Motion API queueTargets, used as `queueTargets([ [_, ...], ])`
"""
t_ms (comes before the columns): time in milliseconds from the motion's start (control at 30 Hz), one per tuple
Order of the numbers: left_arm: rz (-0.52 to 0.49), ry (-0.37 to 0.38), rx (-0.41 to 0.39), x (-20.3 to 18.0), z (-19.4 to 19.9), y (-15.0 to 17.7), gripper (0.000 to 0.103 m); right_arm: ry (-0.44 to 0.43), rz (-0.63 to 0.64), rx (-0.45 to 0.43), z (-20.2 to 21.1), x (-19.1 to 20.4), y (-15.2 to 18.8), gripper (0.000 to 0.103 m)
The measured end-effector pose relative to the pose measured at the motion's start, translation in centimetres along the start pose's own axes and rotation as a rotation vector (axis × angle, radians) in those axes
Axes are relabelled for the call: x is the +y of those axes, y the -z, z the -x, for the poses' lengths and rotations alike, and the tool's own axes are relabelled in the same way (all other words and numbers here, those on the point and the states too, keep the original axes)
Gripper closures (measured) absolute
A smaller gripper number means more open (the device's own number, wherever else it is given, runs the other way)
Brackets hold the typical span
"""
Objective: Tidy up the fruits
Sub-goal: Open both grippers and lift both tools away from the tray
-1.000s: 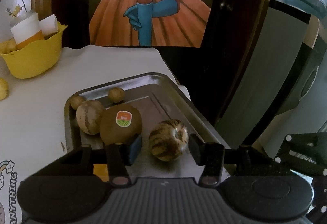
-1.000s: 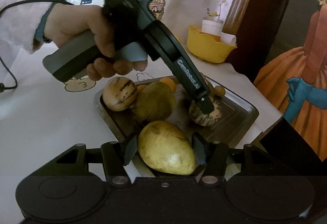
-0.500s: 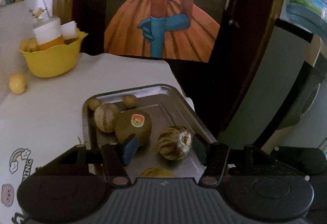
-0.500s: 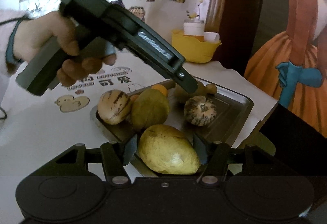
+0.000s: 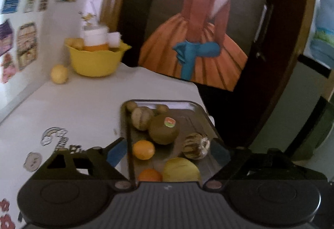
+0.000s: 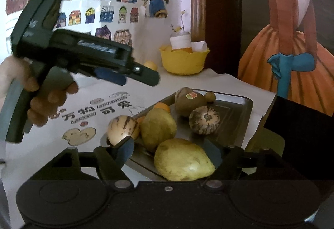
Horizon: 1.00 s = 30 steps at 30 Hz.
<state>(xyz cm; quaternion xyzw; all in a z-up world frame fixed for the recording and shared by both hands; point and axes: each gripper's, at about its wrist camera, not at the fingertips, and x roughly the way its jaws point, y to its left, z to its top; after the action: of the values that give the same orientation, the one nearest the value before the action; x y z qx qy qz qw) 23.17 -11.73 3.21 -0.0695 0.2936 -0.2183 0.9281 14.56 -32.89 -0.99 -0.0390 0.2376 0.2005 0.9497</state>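
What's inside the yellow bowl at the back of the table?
In the yellow bowl stands a white-lidded cup with an orange bottom, some white paper and small yellow fruits. The bowl's wall hides anything lower down.

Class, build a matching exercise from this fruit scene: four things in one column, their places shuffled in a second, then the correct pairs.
Things:
1. yellow mango
2. yellow bowl
3. stickered brown fruit
4. lone yellow fruit

Places:
A. far end of tray
B. on the table, left of the bowl
C. between right gripper's open jaws
D. far end of table, holding a cup

Pairs: 1-C, 2-D, 3-A, 4-B
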Motion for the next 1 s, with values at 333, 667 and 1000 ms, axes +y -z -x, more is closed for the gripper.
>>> queueTargets([
  [333,0.051,-0.050,-0.133,1.3,5.5,2.1,0.001,0.058,-0.087,-0.022,1.5,1.9,-0.5,0.007],
  [667,0.069,-0.121,-0.222,1.9,10.3,4.3,0.000,0.147,-0.114,-0.039,3.5,4.2,-0.5,0.001],
  [1000,0.115,-0.198,-0.192,2.9,12.9,7.7,0.000,0.193,-0.132,-0.051,5.7,7.1,0.5,0.001],
])
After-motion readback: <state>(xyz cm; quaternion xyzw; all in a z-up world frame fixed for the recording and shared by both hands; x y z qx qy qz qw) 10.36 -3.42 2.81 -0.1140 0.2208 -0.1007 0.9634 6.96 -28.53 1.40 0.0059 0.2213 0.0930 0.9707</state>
